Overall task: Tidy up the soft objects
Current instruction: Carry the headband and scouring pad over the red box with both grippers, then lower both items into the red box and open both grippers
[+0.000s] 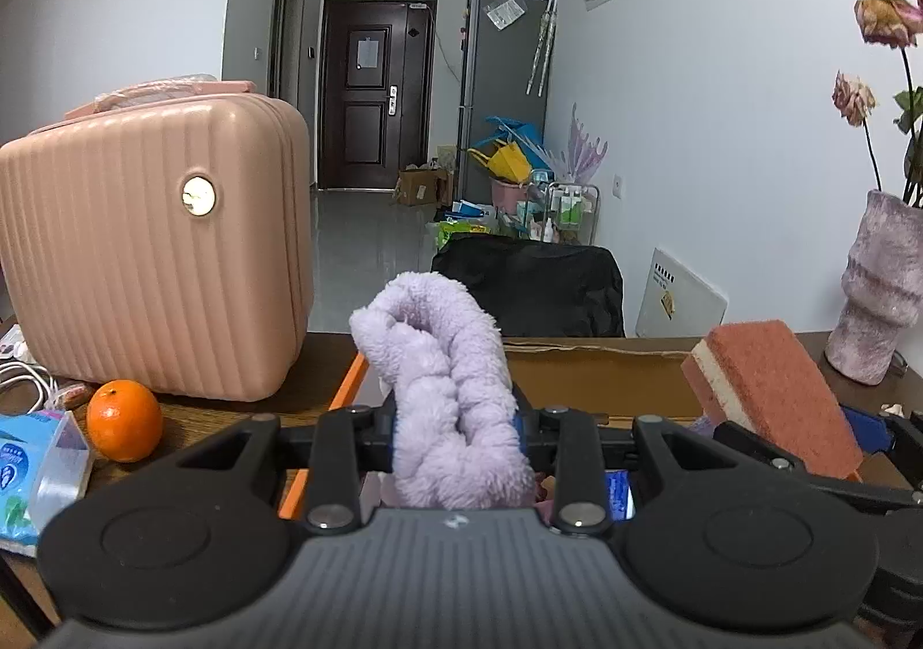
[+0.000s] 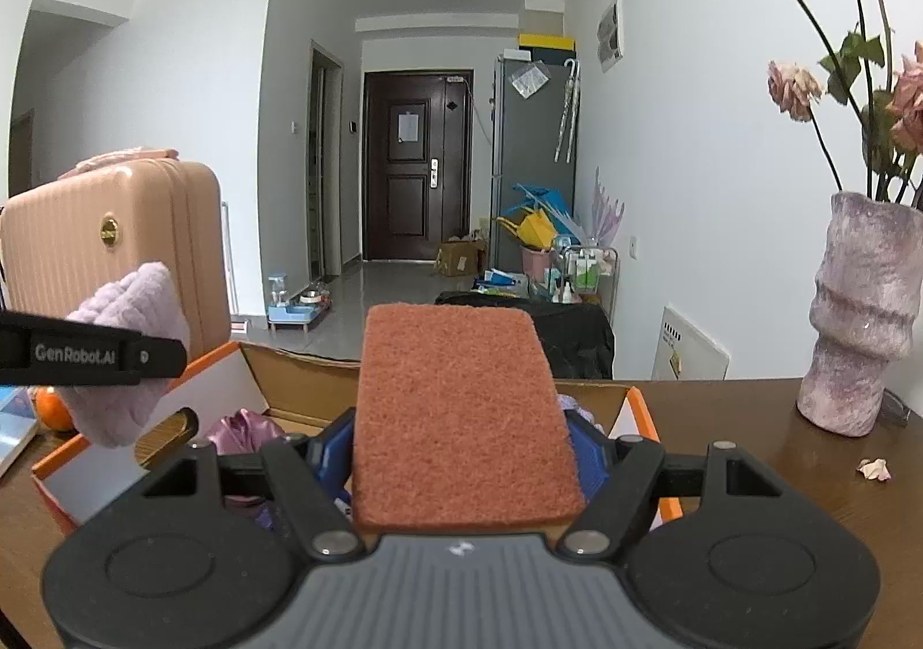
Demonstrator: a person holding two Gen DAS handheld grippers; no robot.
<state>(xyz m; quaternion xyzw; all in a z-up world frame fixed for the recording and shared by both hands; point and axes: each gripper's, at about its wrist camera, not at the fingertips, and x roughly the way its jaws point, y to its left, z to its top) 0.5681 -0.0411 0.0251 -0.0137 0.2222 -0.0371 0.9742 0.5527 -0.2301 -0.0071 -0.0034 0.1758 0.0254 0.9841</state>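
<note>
A: What did the left wrist view show?

B: The left hand-held gripper [image 1: 458,427] was clamped narrow on a lilac fleece cloth [image 1: 444,389], a fluffy, rolled bundle that stood up between the blue pads and curled over at its top. Under it lay an open cardboard box [image 1: 606,381] with an orange rim, brown and smooth inside. To the right, the right hand-held gripper [image 1: 807,447] carried a sponge [image 1: 767,395], a rust-coloured scouring face over a pale foam layer, tilted above the box's right side.

A: And around the box?

B: A ribbed, glossy pink case [image 1: 150,251] with a round gold badge stood on the dark wooden worktop [image 1: 242,418] at the left. In front of it sat a round orange [image 1: 124,421] with dimpled skin, just beside a blue plastic tissue pack [image 1: 29,476]. At the far right stood a mottled mauve vase [image 1: 882,291] with stepped rings, holding dried roses.

A: The right wrist view?

B: The right hand-held gripper [image 2: 464,456] gripped the sponge [image 2: 461,412] at a middling width, its blue pads pressed on the long sides. The coarse, fibrous scouring face lay up, a rounded rectangle. The box [image 2: 277,378] sat below and ahead, its flaps open, with shiny purple fabric [image 2: 242,430] crumpled inside. At the left, the left hand-held gripper's black finger [image 2: 86,355] crossed the fleece cloth [image 2: 132,314], held above the box's left edge. The vase [image 2: 859,314] stood on the worktop [image 2: 750,453] to the right, with a small pale petal [image 2: 874,469] near its base.
</note>
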